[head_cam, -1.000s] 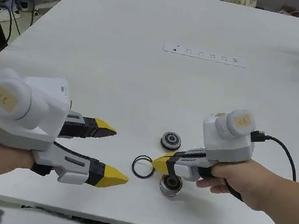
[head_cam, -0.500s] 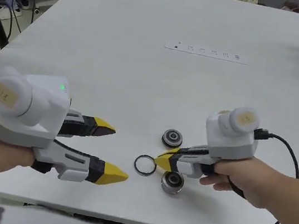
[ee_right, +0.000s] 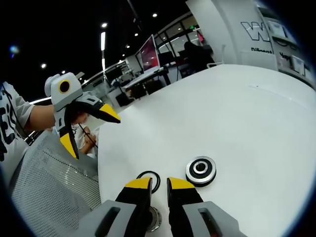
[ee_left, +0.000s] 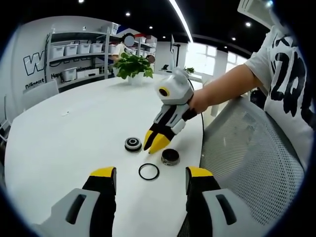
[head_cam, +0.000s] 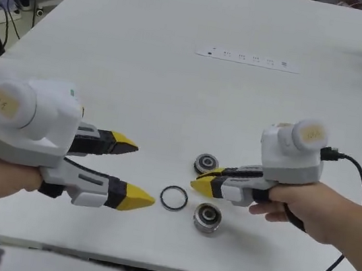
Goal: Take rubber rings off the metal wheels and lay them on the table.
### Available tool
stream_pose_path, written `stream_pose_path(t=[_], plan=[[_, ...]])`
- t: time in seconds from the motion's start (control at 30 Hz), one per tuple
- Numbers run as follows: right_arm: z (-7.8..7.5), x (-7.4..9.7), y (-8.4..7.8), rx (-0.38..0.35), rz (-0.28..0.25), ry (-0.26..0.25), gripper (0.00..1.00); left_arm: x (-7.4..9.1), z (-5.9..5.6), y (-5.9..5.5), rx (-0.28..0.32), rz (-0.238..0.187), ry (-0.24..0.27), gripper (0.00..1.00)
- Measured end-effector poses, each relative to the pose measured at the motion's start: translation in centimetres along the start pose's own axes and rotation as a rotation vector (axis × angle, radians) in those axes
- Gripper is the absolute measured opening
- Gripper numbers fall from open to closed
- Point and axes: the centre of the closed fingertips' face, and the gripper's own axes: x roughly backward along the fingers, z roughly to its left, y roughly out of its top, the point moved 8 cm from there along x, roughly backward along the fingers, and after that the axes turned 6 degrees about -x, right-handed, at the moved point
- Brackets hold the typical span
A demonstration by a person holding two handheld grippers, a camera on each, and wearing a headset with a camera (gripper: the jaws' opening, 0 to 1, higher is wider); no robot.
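**At the surface's near edge: one ring off and lying free**

On the white surface (head_cam: 143,68), the rubber ring (head_cam: 174,198) lies flat by itself. A second ago the yellow tip of the right tongs (head_cam: 199,179) overlapped its rim; now those tongs stand clear of it, at its 2 o'clock. The ring is a thin black hoop, round and unbent, with the white surface showing through its middle.

Two metal wheels lie near it. The nearer wheel (head_cam: 207,218) is at the ring's 4 o'clock, silver with a dark centre; a second ago the right tongs partly covered it, and now it is in plain sight. The farther wheel (head_cam: 207,163) is at 1 o'clock, dark round its edge with pale bands inside.

The right tongs are parted by a narrow gap and grasp nothing. The left tongs (head_cam: 142,174), at the ring's 9 o'clock, are spread wide and empty, as they were before. A white power strip (head_cam: 247,58) lies well apart at 12 o'clock.
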Motion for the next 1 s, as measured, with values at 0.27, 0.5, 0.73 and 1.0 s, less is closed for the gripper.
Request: stream_pose_path(t=[0.27, 0.5, 0.73, 1.0], plan=[[-0.1, 0.5, 0.3, 0.002, -0.019, 0.001, 0.11, -0.5, 1.1, 0.6, -0.004, -0.002, 0.012, 0.54], [-0.4, 1.4, 0.2, 0.016, -0.025, -0.014, 0.11, -1.4, 1.3, 1.1, 0.0, -0.007, -0.004, 0.54], [-1.0, 1.9, 0.0, 0.019, -0.025, -0.036, 0.12, -2.3, 2.0, 1.7, 0.026, -0.025, -0.012, 0.51], [-1.7, 2.4, 0.0, 0.039, -0.031, -0.078, 0.15, -3.4, 2.9, 2.2, 0.044, -0.027, -0.015, 0.5]])
